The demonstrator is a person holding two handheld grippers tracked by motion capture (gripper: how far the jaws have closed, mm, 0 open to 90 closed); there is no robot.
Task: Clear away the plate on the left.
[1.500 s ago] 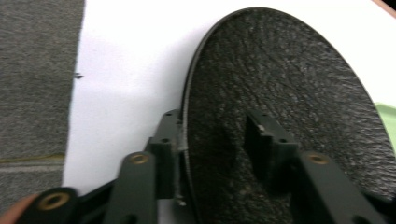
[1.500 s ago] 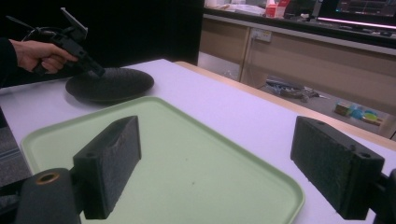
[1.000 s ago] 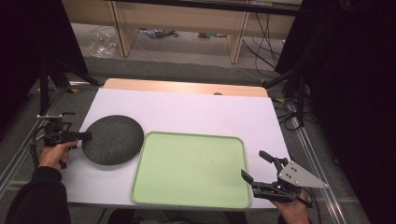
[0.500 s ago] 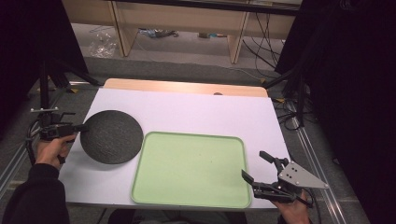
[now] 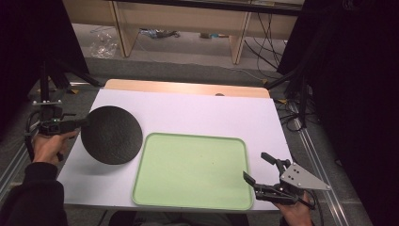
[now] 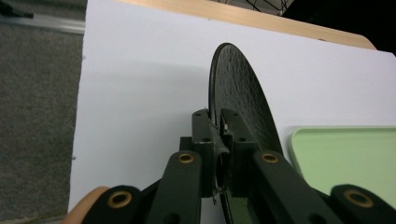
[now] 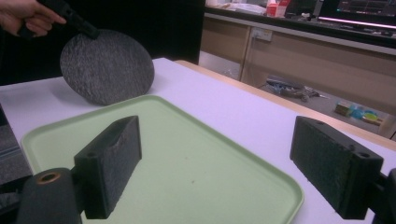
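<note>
My left gripper (image 5: 77, 123) sits at the left edge of the high view, its jaws clamped on the rim of the black disc (image 5: 112, 134); in the left gripper view the two pads pinch that thin edge just above centre frame, and the jaws have just been closing down onto it, with the disc between them; the disc is tilted up on its side, its far edge raised and its lower edge close to the white table sheet (image 5: 197, 113), though I cannot tell whether it touches; in the right gripper view it stands at the upper left, leaning, near the far corner of the green tray (image 5: 193, 172).

My right gripper (image 5: 259, 169) rests at the lower right of the high view, by the tray's near right corner, jaws spread wide with nothing between them; I see the two pads far apart in the right gripper view, the tray's bare floor between.

As I judge it, the pick-up is done: the grip is made and the disc lifted at an angle; what is left is to carry it rightward over the tray's rim, lay it flat inside, and let go; the tray holds nothing yet, so the placing is all ahead of me.
</note>
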